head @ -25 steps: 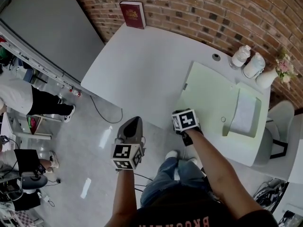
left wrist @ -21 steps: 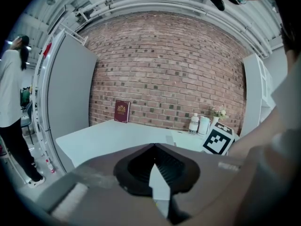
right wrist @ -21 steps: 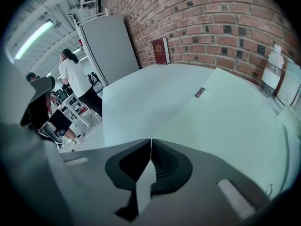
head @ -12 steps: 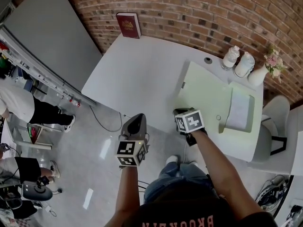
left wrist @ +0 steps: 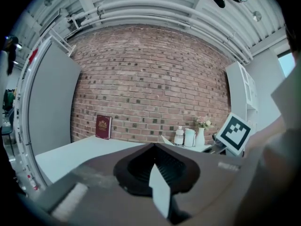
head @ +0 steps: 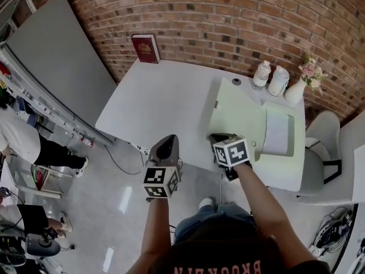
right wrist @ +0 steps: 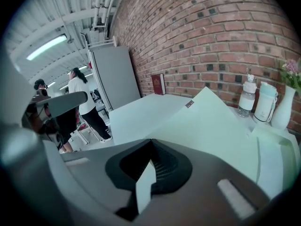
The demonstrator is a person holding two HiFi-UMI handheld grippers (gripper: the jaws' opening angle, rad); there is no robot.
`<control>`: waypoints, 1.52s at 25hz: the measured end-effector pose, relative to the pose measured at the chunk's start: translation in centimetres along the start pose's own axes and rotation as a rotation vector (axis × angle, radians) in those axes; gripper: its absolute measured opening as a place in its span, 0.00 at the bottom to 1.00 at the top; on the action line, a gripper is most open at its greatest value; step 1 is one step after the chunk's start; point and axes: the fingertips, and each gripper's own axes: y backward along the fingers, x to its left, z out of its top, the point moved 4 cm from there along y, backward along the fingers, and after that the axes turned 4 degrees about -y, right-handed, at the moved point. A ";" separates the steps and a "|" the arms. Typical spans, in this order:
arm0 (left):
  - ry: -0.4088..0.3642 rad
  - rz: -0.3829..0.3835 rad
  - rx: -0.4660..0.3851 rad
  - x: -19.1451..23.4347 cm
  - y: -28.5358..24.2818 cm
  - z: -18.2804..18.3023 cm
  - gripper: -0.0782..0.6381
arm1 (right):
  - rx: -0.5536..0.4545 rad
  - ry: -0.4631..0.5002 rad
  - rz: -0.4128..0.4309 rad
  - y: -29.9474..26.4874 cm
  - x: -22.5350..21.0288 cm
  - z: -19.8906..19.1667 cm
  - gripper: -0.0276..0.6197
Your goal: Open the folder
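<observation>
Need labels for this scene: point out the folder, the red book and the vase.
folder (head: 236,116), head view, middle of its green cover.
red book (head: 145,48), head view, centre of its front.
vase (head: 295,91), head view, its white body.

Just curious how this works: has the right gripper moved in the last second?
Yes: the right gripper rose off the white table, lifting the green folder by its edge.

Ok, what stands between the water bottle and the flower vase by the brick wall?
A white lidded container stands between the bottle and the vase, close to both. The head view shows it from above, the right gripper view from the side.
</observation>
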 end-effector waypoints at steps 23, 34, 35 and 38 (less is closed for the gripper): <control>-0.101 -0.238 -0.139 -8.7 -5.9 7.3 0.11 | -0.529 0.017 -0.189 17.4 -3.4 5.6 0.05; -0.123 -0.281 -0.199 -16.4 -8.4 10.9 0.11 | -0.678 0.054 -0.289 27.4 -8.6 5.9 0.04; -0.122 -0.282 -0.204 -17.0 -8.6 11.2 0.11 | -0.687 0.057 -0.301 28.3 -9.2 5.9 0.04; -0.125 -0.288 -0.222 -18.8 -9.2 12.1 0.11 | -0.711 0.067 -0.335 30.7 -10.7 5.6 0.04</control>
